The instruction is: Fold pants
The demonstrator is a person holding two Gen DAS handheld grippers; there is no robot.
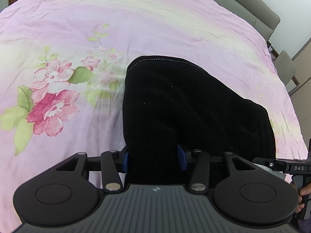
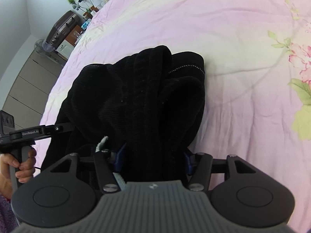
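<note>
Black pants (image 1: 186, 104) lie bunched on the bed (image 1: 136, 19), on its pink floral cover, and run straight away from both grippers. Left gripper (image 1: 154, 158): jaws about half open, a thick roll of the black cloth filling the gap between the blue pads (image 1: 126, 160); the cloth touches both pads, so I read it as a hold on a wide bundle, though how firm the pinch is cannot be told. Right gripper (image 2: 153, 160): same picture, jaws at middling width with a gathered fold of the pants packed between them, blue pads (image 2: 120, 159) showing on either side of the fabric. A pale tag or lining scrap (image 2: 102, 142) pokes out just left of the right jaws. Long axis of the garment runs forward from the jaws toward a stitched hem edge (image 1: 165, 59) at the far end, which rests on the cover. The two grippers sit side by side at the near end, each visible at the edge of the other's view, the person's hand (image 2: 21, 163) wrapped on the left handle. Neither is nearer; both are on the same near edge. Judgement: the next move depends on that near edge going forward over the body of the pants toward the far hem, both hands travelling together so the fold stays square.
</note>
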